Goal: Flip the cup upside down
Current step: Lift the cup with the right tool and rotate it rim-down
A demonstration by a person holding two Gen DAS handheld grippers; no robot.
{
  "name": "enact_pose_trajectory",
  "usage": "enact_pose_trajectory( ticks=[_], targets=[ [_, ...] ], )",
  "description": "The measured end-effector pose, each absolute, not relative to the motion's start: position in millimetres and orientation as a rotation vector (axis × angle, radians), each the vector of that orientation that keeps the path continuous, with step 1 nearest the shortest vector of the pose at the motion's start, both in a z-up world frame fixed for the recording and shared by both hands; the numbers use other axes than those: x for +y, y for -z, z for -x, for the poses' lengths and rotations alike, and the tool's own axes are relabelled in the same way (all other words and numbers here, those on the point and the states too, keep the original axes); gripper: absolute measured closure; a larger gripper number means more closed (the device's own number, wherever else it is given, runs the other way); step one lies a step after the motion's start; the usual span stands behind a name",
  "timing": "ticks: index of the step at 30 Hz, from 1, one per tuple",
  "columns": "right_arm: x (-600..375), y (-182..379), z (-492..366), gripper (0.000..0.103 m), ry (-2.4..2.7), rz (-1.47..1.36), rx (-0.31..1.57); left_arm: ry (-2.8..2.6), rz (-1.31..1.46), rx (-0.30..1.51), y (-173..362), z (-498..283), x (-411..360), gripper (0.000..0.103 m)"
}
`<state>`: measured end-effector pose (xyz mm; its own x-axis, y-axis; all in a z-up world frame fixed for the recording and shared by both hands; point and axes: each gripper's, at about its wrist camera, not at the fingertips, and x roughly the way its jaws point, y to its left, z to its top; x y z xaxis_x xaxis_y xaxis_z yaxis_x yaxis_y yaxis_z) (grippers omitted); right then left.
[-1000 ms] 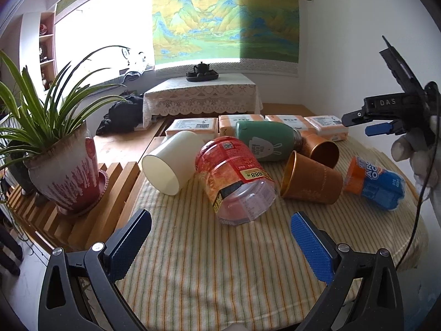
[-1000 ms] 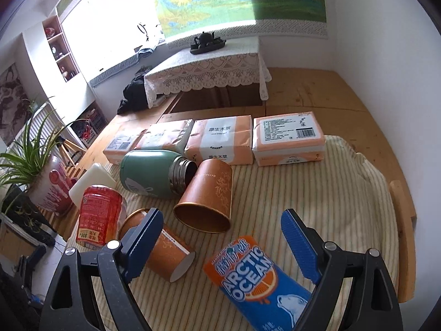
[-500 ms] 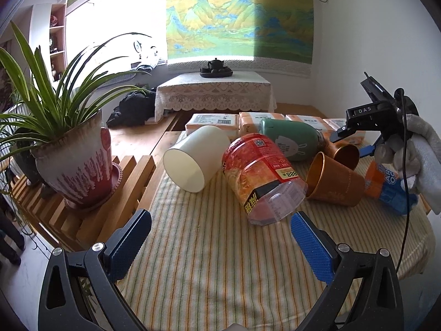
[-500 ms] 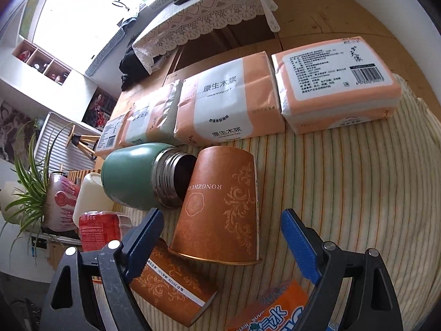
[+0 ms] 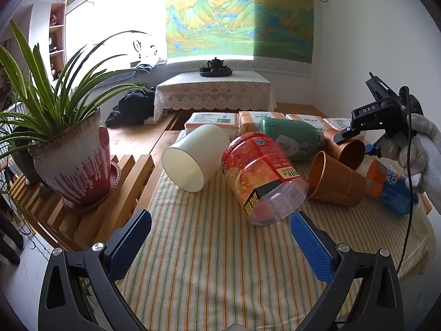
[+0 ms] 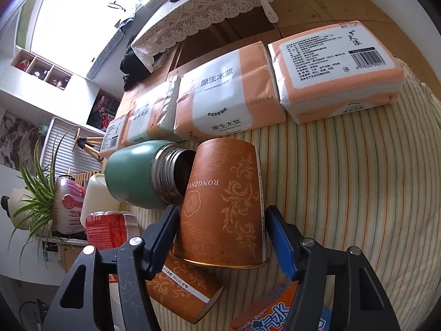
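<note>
An orange paper cup (image 6: 223, 207) with a floral print lies on its side on the striped cloth, rim toward the camera. My right gripper (image 6: 220, 229) has its jaws on either side of this cup, close to its walls; contact is not clear. The same cup (image 5: 348, 153) shows in the left wrist view under the right gripper (image 5: 366, 140). A second orange cup (image 5: 335, 180) lies on its side nearer, also in the right wrist view (image 6: 179, 287). My left gripper (image 5: 217, 237) is open and empty over the near cloth.
A white cup (image 5: 193, 160), a red plastic jar (image 5: 261, 173), a green flask (image 6: 140, 176) and an orange-blue drink pack (image 5: 391, 184) lie on the cloth. Tissue packs (image 6: 330, 66) line the far edge. A potted plant (image 5: 71, 154) stands on a slatted rack at left.
My right gripper has moved down and forward onto the orange cup, and its jaws have narrowed around it. My left gripper has drifted a little and stays open.
</note>
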<state>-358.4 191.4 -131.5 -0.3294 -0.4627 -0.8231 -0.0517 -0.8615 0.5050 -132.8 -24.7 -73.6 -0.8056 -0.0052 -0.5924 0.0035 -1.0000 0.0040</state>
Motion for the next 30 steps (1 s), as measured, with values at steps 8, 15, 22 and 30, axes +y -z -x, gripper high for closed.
enact_pose_trajectory(
  ticks=[8, 15, 22, 30],
  targets=[
    [204.8, 87.4, 333.9, 0.043, 2.332, -1.498, -0.698, 2.973, -0.973, 0.019, 65.8, 123.4, -31.3, 0.001],
    [172.8, 56.7, 275.7, 0.043, 2.284, -1.431, -0.571, 2.962, -0.978, 0.027, 54.7, 110.3, -44.2, 0.001],
    [133.0, 74.0, 215.9, 0.043, 2.176, -1.433, -0.525, 2.962, -1.035, 0.021, 47.6, 103.2, -54.1, 0.001],
    [98.7, 121.2, 187.9, 0.042, 2.165, -1.5, -0.47, 2.979, -1.184, 0.07, 59.5, 113.7, -48.3, 0.001]
  ],
)
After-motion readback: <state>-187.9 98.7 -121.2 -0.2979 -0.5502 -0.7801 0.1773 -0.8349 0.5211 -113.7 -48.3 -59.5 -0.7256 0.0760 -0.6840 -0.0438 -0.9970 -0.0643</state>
